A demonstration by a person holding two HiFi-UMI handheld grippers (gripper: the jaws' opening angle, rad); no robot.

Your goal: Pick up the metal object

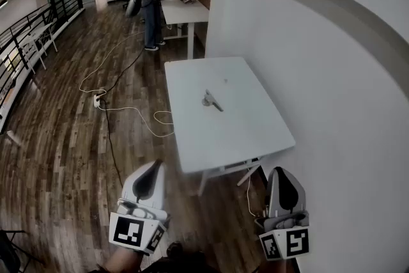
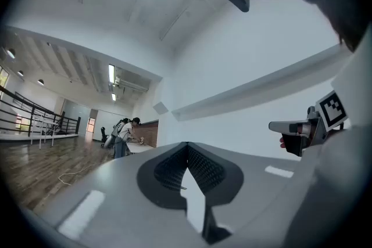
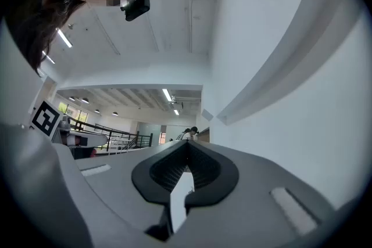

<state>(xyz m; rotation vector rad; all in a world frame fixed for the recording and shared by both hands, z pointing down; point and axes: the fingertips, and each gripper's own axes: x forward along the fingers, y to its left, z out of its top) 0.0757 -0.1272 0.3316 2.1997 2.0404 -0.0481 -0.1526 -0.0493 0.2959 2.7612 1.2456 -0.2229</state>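
A small metal object [image 1: 212, 100] lies near the middle of the white table [image 1: 243, 131] in the head view. Both grippers hang low, short of the table's near edge and well away from the object. My left gripper [image 1: 155, 166] is over the wood floor, its jaws closed tip to tip with nothing between them [image 2: 187, 146]. My right gripper [image 1: 279, 171] is beside the table's near right corner, also shut and empty [image 3: 187, 143]. Both gripper views point up at wall and ceiling, and the object does not show in either.
A white wall [image 1: 339, 73] runs along the table's right side. A cable and a power strip [image 1: 97, 99] lie on the wood floor to the left. People [image 1: 153, 0] stand at another white table [image 1: 185, 11] farther back. A railing [image 1: 25, 35] lines the far left.
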